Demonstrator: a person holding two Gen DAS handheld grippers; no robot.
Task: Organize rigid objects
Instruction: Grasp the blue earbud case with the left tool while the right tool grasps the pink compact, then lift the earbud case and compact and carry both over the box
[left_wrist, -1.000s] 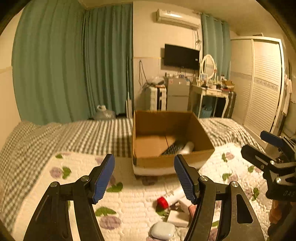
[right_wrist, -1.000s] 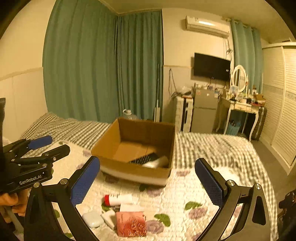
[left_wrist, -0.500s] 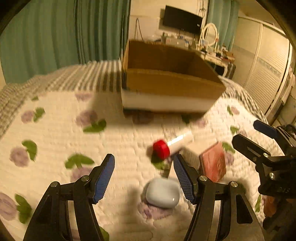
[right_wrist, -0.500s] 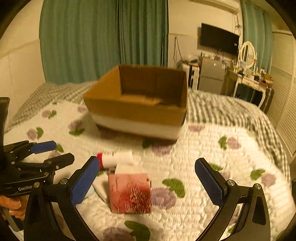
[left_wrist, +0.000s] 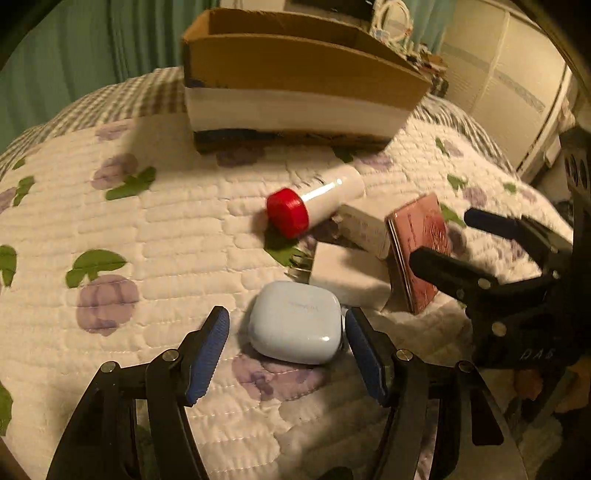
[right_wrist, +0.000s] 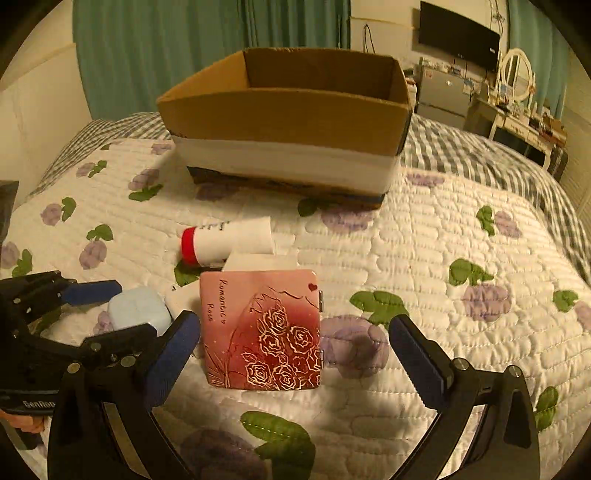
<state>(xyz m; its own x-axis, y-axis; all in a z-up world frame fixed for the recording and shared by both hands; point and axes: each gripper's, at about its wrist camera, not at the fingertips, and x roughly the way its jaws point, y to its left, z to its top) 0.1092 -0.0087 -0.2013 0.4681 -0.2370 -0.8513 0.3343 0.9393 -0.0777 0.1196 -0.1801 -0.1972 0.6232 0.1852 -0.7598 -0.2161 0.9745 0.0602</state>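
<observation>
A pale blue earbud case (left_wrist: 295, 321) lies on the quilt between the open fingers of my left gripper (left_wrist: 288, 350); it also shows in the right wrist view (right_wrist: 135, 308). A pink rose-printed case (right_wrist: 264, 328) lies between the open fingers of my right gripper (right_wrist: 295, 354), nearer the left finger; it also shows in the left wrist view (left_wrist: 419, 247). A white tube with a red cap (left_wrist: 314, 201) and white flat boxes (left_wrist: 347, 273) lie beside them. The cardboard box (right_wrist: 291, 118) stands behind; its inside is hidden.
The floral quilt (right_wrist: 443, 258) covers the bed, with checked bedding (right_wrist: 480, 147) behind. The right gripper shows in the left wrist view (left_wrist: 491, 251), close beside the left one. Furniture and curtains stand beyond the bed.
Both grippers have dropped low toward the quilt. The left now straddles the earbud case and the right straddles the pink case. Both stay open.
</observation>
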